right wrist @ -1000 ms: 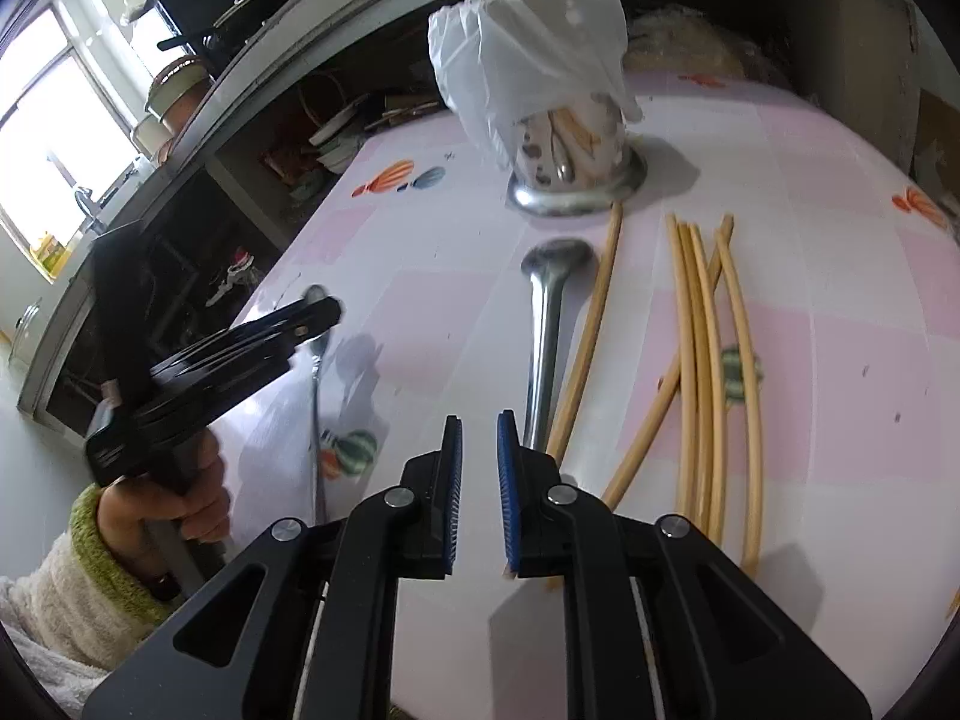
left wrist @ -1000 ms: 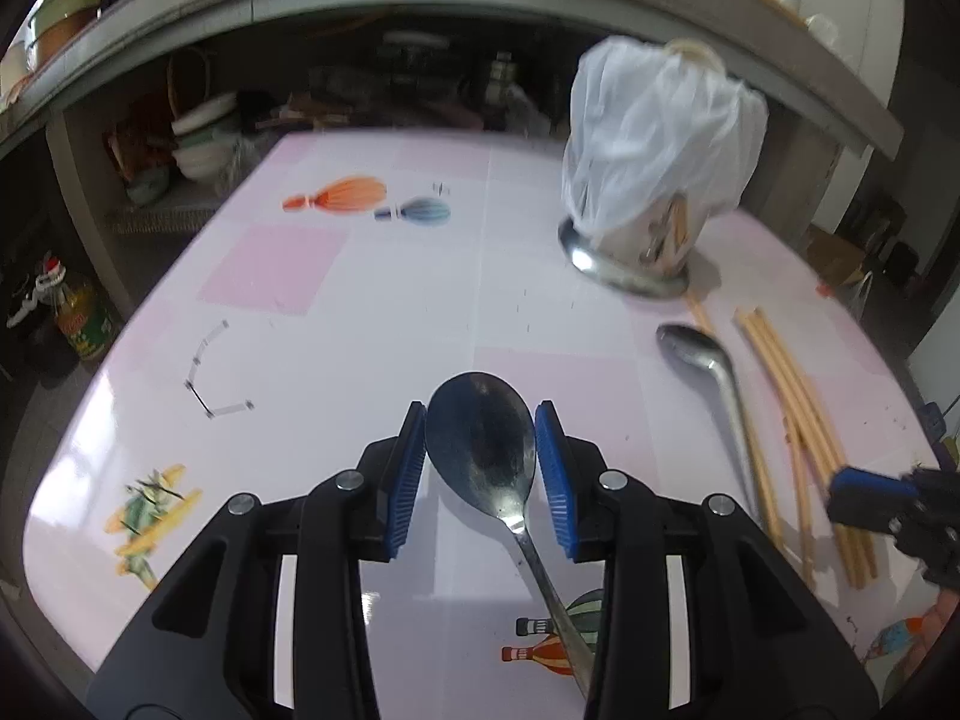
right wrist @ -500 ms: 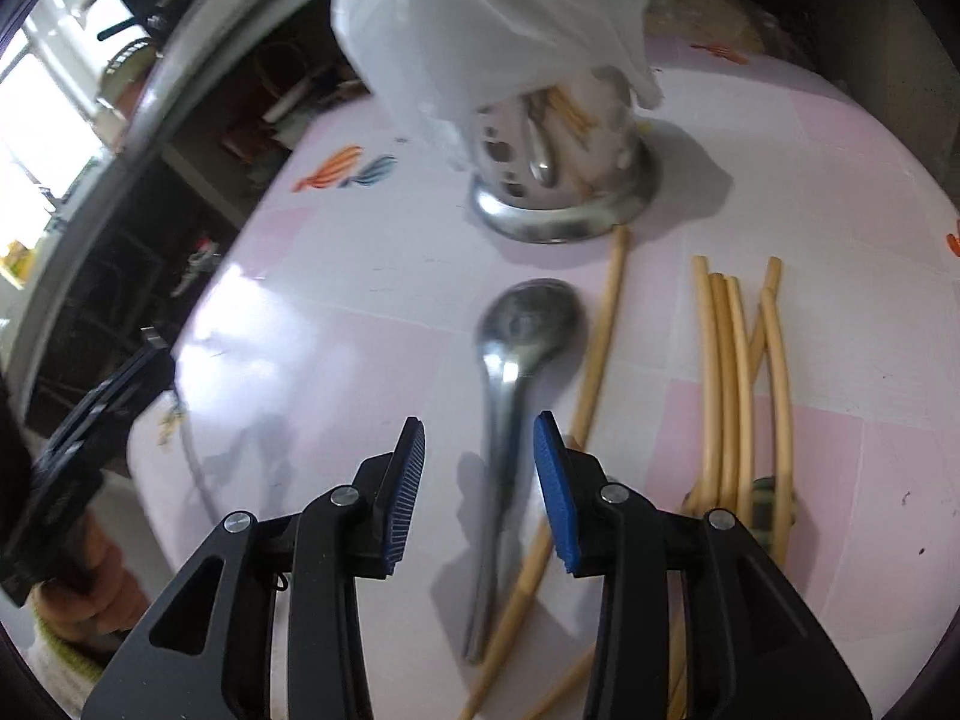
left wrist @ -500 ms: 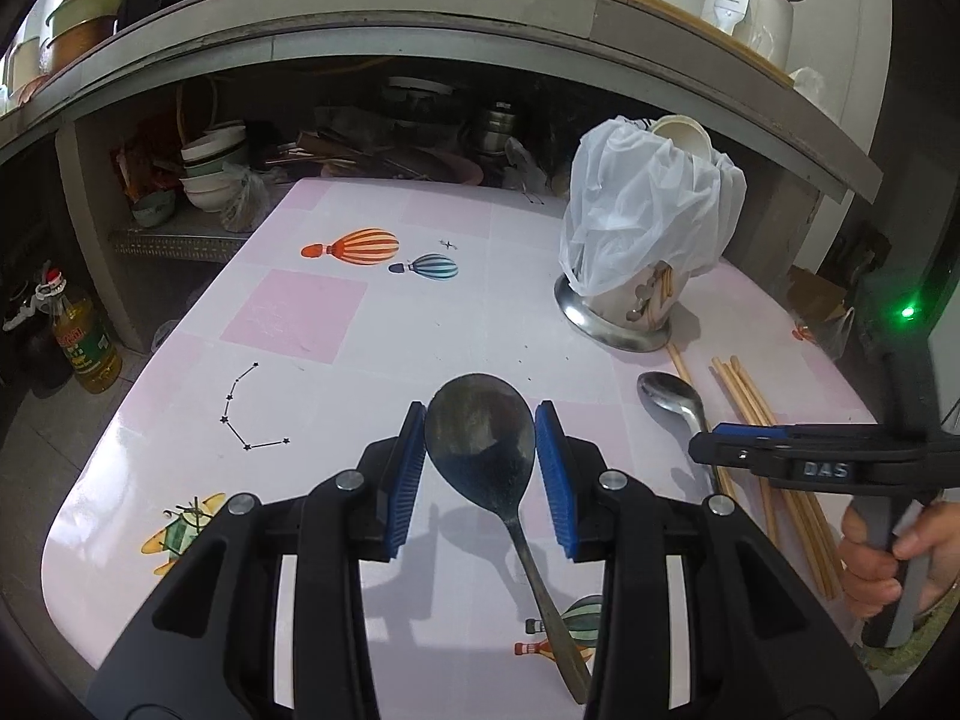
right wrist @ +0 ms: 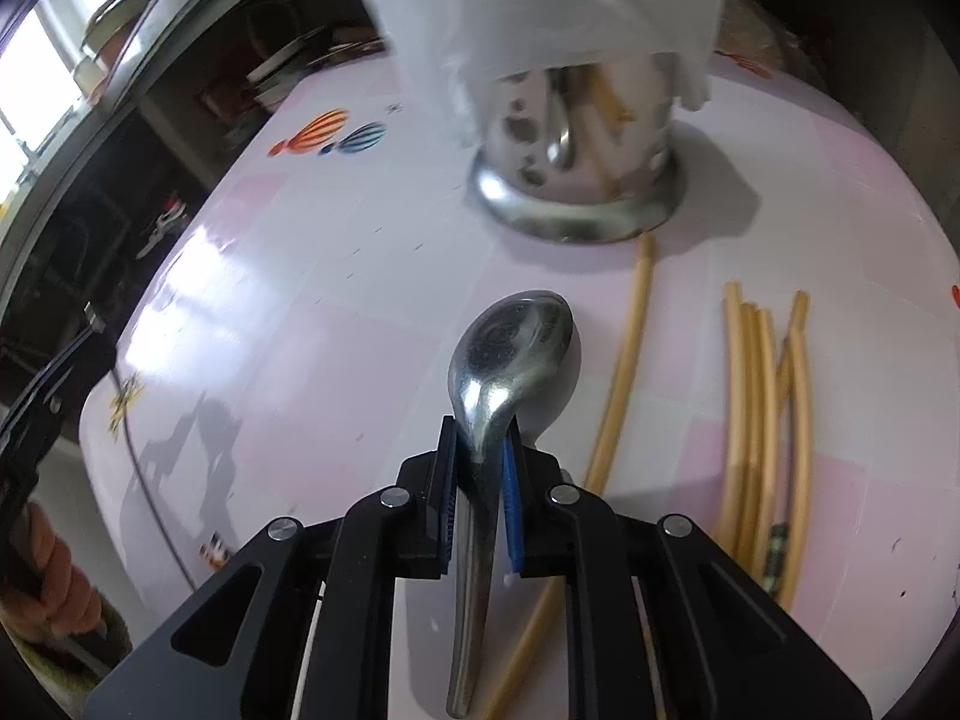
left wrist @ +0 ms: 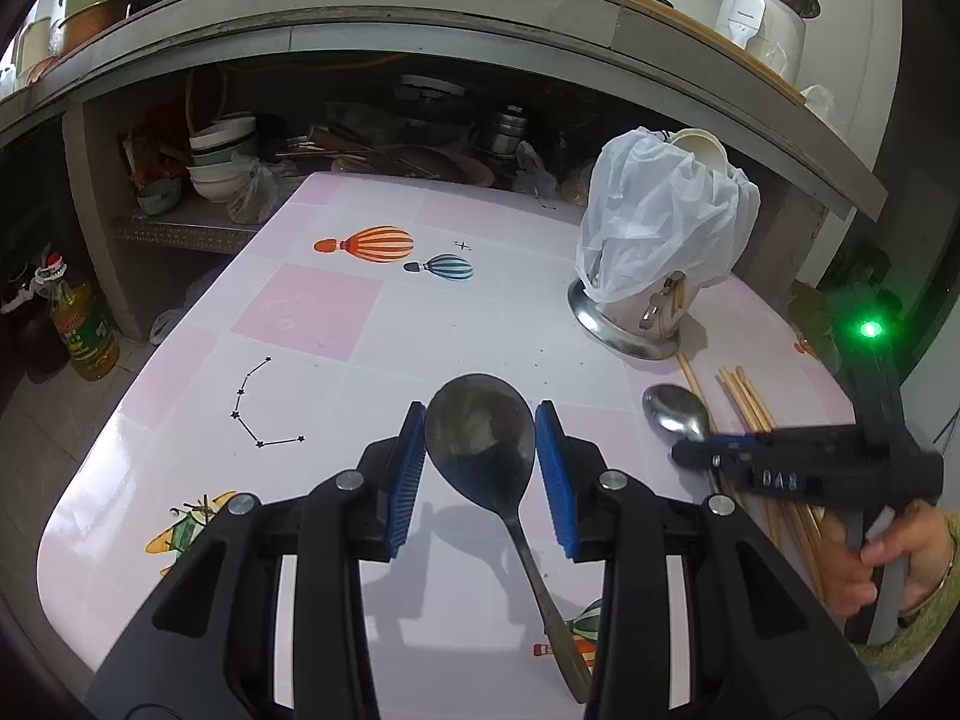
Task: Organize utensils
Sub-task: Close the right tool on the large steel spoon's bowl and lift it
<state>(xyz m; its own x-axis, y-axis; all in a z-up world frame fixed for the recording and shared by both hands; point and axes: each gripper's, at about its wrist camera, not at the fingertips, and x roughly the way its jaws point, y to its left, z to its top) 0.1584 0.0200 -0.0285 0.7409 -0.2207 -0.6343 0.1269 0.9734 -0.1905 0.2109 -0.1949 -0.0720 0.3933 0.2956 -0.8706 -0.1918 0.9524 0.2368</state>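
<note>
1. The table (left wrist: 312, 324) is the largest thing: a white and pale pink chequered top printed with hot-air balloons and a line of stars.
2. The utensil holder (right wrist: 576, 138) is a shiny steel cylinder with holes in its wall, on a flared steel base near the far right of the table. A crumpled white plastic bag (left wrist: 660, 216) covers its top, and utensils show inside through the holes.
3. The left gripper (left wrist: 480, 462) holds a dark, dull metal spoon (left wrist: 480, 432) by the sides of its bowl, blue pads against both edges. The bowl faces up and the handle slants back down towards the table.
4. The right gripper (right wrist: 479, 468) has just been closing and now clamps the neck of a second spoon (right wrist: 510, 354), bright and mirror-like, bowl turned down. This one sits just in front of the holder, beside the chopsticks; whether it still touches the table I cannot tell.
5. The chopsticks (right wrist: 762, 408) are pale wood and lie loose on the table. One lies alone, its tip at the holder's base; about five more lie bunched to the right.
6. Count: two spoons, one per gripper; one holder; roughly six chopsticks.
</note>
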